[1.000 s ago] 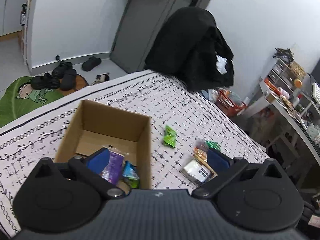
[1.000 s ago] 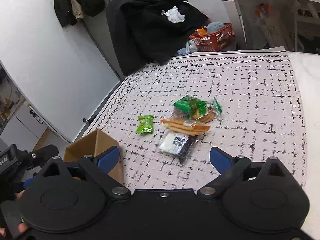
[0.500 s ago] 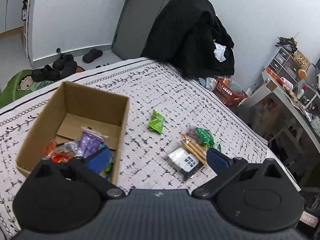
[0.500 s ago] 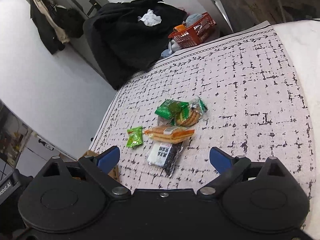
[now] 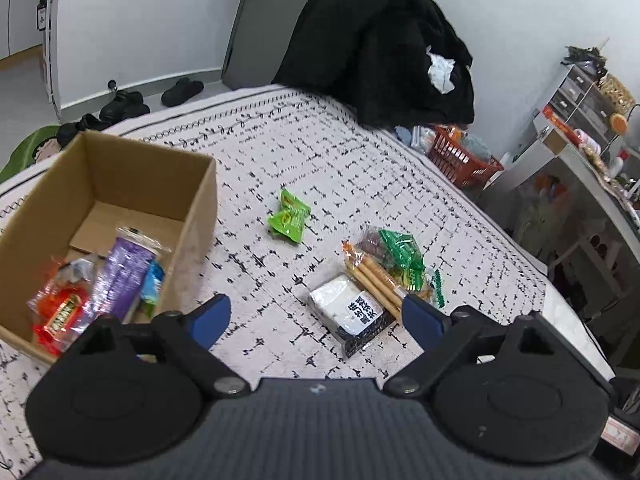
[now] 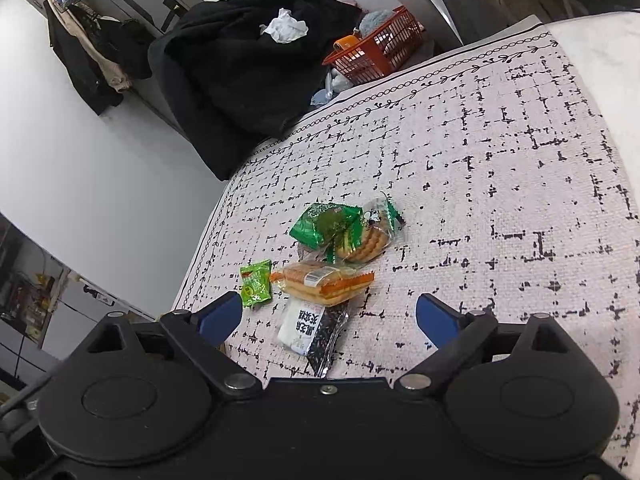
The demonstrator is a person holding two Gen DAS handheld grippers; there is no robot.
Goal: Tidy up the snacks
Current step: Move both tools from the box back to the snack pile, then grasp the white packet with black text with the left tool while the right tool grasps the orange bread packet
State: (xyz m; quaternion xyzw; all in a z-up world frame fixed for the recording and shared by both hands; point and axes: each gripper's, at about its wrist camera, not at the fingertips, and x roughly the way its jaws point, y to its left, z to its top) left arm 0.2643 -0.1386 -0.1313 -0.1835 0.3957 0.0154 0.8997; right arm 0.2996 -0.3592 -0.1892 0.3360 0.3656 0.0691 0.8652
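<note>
Part done: the cardboard box (image 5: 192,216), left of frame, already holds a purple packet (image 5: 122,272) and a red one (image 5: 60,308). Five snacks wait on the patterned cloth (image 5: 360,168). Left gripper (image 5: 316,318), jaws wide though just narrowing and empty, frames the black-and-white pack (image 5: 354,316) at lower centre. Right gripper (image 6: 328,316), likewise wide, narrowing and empty, has that pack (image 6: 310,330) between its tips.

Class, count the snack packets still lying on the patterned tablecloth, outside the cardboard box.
5: a light-green packet alone near the box; clustered together, a dark-green packet, round biscuits, an orange-edged breadstick pack, and a black-and-white pack. Others may hide beneath.
</note>
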